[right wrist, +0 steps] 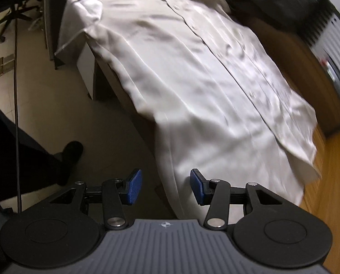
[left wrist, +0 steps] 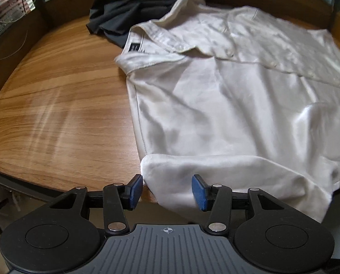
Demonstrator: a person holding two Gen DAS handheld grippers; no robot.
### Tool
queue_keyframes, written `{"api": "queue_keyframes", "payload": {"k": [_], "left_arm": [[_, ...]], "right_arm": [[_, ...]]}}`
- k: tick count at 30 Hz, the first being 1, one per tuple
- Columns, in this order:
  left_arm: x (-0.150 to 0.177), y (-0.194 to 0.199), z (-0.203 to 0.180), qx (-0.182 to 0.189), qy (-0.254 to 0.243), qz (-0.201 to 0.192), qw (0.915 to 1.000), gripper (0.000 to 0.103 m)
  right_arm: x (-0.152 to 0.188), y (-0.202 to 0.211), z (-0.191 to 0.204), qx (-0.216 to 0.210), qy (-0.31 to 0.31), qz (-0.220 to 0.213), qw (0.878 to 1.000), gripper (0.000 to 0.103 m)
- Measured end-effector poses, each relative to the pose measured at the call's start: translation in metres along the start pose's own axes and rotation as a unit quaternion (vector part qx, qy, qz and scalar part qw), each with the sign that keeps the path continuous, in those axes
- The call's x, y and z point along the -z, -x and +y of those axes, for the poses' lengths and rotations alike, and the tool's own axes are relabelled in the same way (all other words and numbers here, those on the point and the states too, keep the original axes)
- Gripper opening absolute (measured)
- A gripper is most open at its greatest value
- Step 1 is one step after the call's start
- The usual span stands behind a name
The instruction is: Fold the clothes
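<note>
A white button-up shirt [left wrist: 227, 105] lies front up on the wooden table [left wrist: 55, 102], collar [left wrist: 170, 27] toward the far left. One short sleeve [left wrist: 192, 173] reaches the table's near edge. My left gripper [left wrist: 167, 191] hovers over that sleeve, its blue pads [left wrist: 135, 191] apart with the cloth lying loose between them. In the right wrist view the shirt [right wrist: 204, 80] droops over the table's [right wrist: 330, 182] side edge. My right gripper [right wrist: 165, 187] stands open at this hanging side, and the cloth's edge [right wrist: 179, 182] runs between its pads without being pinched.
A dark grey garment [left wrist: 115, 11] lies crumpled beyond the collar, shown as a dark pile [right wrist: 284, 2] in the right wrist view. Below the table edge are the floor, a person's dark shoe [right wrist: 70, 155], a thin cable [right wrist: 16, 91] and an office chair [right wrist: 9, 11].
</note>
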State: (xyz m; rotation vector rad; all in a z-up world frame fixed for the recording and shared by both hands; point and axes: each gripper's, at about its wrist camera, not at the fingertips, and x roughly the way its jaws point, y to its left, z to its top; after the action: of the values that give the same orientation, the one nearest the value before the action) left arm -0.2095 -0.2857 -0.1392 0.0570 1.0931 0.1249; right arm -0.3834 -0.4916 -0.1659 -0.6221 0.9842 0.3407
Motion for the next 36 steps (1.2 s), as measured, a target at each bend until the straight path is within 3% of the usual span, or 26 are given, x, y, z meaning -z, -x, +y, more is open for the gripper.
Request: {"api": "queue_keyframes", "payload": {"k": [1,2,3,4,5,6,8,14,18,20,22,23,26,30,36], "left_arm": [[-0.002,-0.001,0.001,0.002,0.003,0.000,1.0000,0.051],[-0.004,-0.002,0.003,0.007,0.007,0.003,0.9999,0.043],[-0.006,-0.003,0.005,0.016,0.013,0.005,0.9998,0.032],[-0.007,-0.003,0.007,0.027,0.016,0.006,0.9995,0.007],[-0.007,-0.003,0.008,0.030,0.015,0.010,0.9994,0.003],[-0.007,-0.003,0.008,0.029,0.012,0.010,0.9994,0.003],[-0.005,0.002,0.009,0.028,0.007,0.012,0.9995,0.002],[0.005,0.022,0.016,0.028,0.008,0.031,0.9991,0.002],[0.013,0.032,0.014,0.027,0.008,0.040,0.9988,0.003],[0.014,0.031,0.013,0.020,0.009,0.044,0.9988,0.008],[0.015,0.028,0.015,0.016,0.012,0.049,0.9986,0.009],[0.015,0.029,0.016,0.016,0.014,0.047,0.9987,0.013],[0.012,0.034,0.025,0.012,0.017,0.033,0.9992,0.030],[-0.002,0.040,0.040,0.010,0.028,0.011,0.9995,0.031],[-0.036,0.033,0.048,0.015,0.008,-0.011,0.9998,0.032]], "right_arm": [[-0.005,-0.002,0.001,-0.002,0.002,-0.003,1.000,0.046],[-0.008,-0.003,0.001,0.000,0.000,-0.005,1.000,0.038],[-0.011,-0.004,0.001,0.001,-0.002,-0.008,1.000,0.031],[-0.013,-0.004,-0.001,0.002,-0.004,-0.012,1.000,0.027],[-0.014,-0.004,-0.004,0.002,-0.010,-0.015,1.000,0.015],[-0.015,-0.004,-0.009,-0.001,-0.021,-0.015,1.000,0.011],[-0.014,0.000,-0.015,-0.002,-0.038,-0.014,0.999,0.002],[-0.004,0.019,-0.034,-0.012,-0.072,-0.003,0.997,0.002],[0.002,0.030,-0.038,-0.023,-0.061,0.004,0.998,0.002],[0.002,0.031,-0.039,-0.030,-0.054,0.010,0.998,0.002],[0.001,0.031,-0.041,-0.037,-0.047,0.016,0.998,0.004],[-0.001,0.030,-0.043,-0.041,-0.044,0.017,0.998,0.010],[-0.005,0.038,-0.053,-0.053,-0.052,0.009,0.997,0.019],[-0.006,0.046,-0.071,-0.042,-0.093,0.003,0.995,0.027],[-0.006,0.042,-0.108,0.019,-0.183,0.021,0.983,0.027]]}}
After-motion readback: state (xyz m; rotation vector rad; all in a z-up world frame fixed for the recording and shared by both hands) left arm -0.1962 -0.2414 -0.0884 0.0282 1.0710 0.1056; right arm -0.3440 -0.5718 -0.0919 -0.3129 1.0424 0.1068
